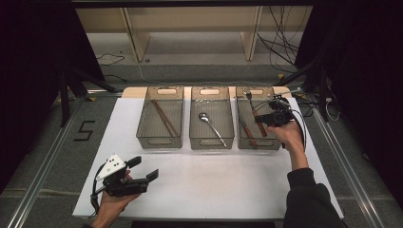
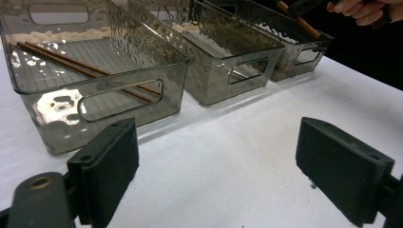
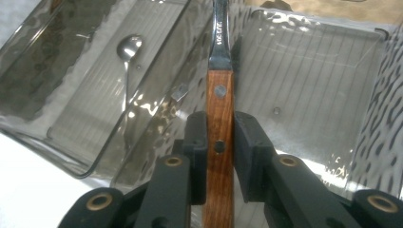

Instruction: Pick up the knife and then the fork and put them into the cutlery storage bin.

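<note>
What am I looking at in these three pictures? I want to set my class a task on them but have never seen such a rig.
A person sits at a white table holding a hand-operated, two-jaw gripper in each hand. One camera looks down from above; the other two ride on the grippers and look along their black jaws. Three clear bins stand in a row: the left bin holds chopsticks, the middle bin a spoon, and the right bin a wooden-handled utensil lying inside. The left gripper rests open above the table, holding nothing. The right gripper is closed on a wooden-handled fork over the right bin.
</note>
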Available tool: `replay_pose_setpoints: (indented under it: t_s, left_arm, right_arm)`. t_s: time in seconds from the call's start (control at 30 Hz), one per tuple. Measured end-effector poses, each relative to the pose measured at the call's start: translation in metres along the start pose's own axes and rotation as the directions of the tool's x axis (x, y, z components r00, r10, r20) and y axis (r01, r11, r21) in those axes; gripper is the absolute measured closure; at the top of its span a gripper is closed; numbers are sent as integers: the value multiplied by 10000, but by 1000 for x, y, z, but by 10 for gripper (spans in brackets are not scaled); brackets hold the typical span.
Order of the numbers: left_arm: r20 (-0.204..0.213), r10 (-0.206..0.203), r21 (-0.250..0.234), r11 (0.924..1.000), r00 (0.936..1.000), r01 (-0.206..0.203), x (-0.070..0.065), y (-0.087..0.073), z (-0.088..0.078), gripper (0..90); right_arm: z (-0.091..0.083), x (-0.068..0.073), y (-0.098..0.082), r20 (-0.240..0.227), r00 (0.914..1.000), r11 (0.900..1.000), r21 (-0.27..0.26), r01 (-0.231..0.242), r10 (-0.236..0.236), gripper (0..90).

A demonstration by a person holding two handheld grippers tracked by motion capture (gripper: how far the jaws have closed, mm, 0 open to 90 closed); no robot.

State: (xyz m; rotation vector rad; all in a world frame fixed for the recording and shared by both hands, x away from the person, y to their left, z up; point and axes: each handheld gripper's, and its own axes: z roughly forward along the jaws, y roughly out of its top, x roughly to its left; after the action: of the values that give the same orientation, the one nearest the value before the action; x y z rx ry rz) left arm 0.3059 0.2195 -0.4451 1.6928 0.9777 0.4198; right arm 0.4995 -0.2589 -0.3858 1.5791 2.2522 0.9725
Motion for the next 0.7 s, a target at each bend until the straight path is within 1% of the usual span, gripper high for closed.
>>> replay_pose_setpoints:
  t_s: [0.2, 0.3, 0.4, 0.53, 0.57, 0.67, 0.7]
  left_arm:
    - [-11, -6, 0, 10000, 10000, 6, 0, 0, 1, 138]
    - [3, 34, 35, 10000, 10000, -34, 0, 0, 0, 138]
    - [28, 50, 27, 10000, 10000, -50, 0, 0, 0, 138]
    - [19, 42, 14, 10000, 10000, -42, 0, 0, 0, 138]
    - [22, 37, 8, 10000, 10000, -37, 0, 0, 0, 138]
    - [23, 40, 24, 10000, 10000, -40, 0, 0, 0, 138]
    - [30, 45, 29, 10000, 10000, -45, 0, 0, 0, 138]
  right_arm:
    - [8, -3, 1, 92, 9999, 9998, 136, -138, 137, 769]
    - [11, -4, 2, 140, 9998, 9998, 146, -127, 125, 769]
    - [14, -4, 2, 189, 9996, 9994, 279, -219, 214, 768]
    - [20, -6, 1, 366, 9991, 9984, 520, -240, 221, 766]
    - [21, -6, 1, 365, 9988, 9978, 567, -332, 312, 764]
    - [22, -6, 1, 357, 9988, 9971, 666, -363, 340, 742]
    - [22, -7, 1, 241, 9990, 9964, 742, -398, 381, 687]
